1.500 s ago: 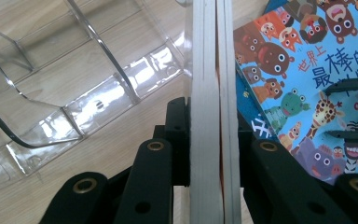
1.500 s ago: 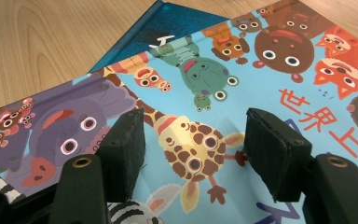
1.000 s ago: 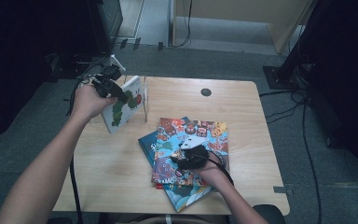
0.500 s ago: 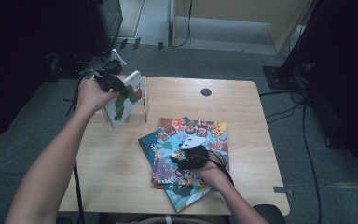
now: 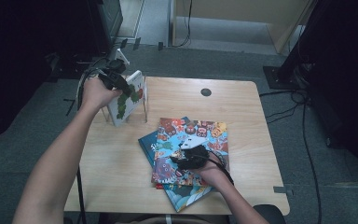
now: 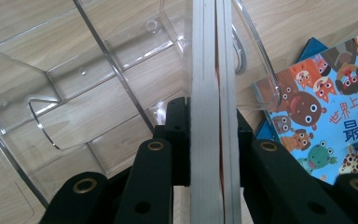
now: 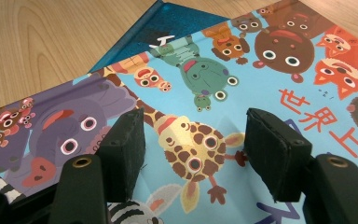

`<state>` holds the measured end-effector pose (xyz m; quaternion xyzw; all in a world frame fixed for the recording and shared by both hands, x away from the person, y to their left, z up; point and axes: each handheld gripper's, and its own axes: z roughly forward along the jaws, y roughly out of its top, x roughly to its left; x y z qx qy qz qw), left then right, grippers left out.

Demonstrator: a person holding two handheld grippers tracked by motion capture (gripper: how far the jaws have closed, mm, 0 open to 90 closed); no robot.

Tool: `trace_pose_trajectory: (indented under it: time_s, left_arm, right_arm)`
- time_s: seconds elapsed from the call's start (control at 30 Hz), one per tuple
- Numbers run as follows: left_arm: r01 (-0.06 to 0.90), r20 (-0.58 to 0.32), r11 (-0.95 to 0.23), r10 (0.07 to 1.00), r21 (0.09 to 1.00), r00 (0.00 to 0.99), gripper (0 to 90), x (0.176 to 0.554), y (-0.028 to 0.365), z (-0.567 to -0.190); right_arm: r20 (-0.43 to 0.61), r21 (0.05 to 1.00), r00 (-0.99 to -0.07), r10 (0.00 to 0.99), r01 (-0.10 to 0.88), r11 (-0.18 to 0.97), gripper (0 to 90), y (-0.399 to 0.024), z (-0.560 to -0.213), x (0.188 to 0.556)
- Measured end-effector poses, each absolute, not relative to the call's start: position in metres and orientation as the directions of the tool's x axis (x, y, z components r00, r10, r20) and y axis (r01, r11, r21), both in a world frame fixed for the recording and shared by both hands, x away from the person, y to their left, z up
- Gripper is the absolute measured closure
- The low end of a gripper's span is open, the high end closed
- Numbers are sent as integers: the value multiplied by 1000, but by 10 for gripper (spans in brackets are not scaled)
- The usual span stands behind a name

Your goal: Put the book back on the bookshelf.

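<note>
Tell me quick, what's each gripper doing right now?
Left gripper: closed on a book over the clear rack.
Right gripper: open, resting on the book stack.

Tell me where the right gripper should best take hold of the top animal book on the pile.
Probably at an overhanging edge of the animal book, coming in from the side. It lies flat on the pile, so the open right gripper, resting on the cover, has nothing to close on there.

A lab or studio recording corner: a small wooden surface (image 5: pixel 242 107) stands on grey carpet (image 5: pixel 42 140), with black equipment stands at 2 o'clock (image 5: pixel 303 51), loose cables (image 5: pixel 303 126) across the floor, and dark gear at 11 o'clock (image 5: pixel 107 18).
</note>
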<state>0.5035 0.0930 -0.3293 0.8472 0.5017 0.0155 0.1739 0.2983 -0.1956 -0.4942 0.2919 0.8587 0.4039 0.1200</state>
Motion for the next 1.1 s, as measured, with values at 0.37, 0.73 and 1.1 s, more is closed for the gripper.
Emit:
trace_pose_trajectory:
  time_s: [0.37, 0.73, 1.1]
  left_arm:
    - [866, -180, -399, 868, 301, 462, 774, 522, 95, -336]
    - [884, -188, -376, 881, 276, 433, 773, 533, 91, -341]
    - [894, -170, -368, 893, 254, 416, 768, 540, 82, -342]
  right_arm:
    - [30, 763, -801, 598, 404, 504, 384, -196, -494, 298]
    - [30, 763, -801, 597, 404, 504, 384, -196, -494, 299]
    - [29, 763, -801, 598, 404, 505, 384, -196, -494, 298]
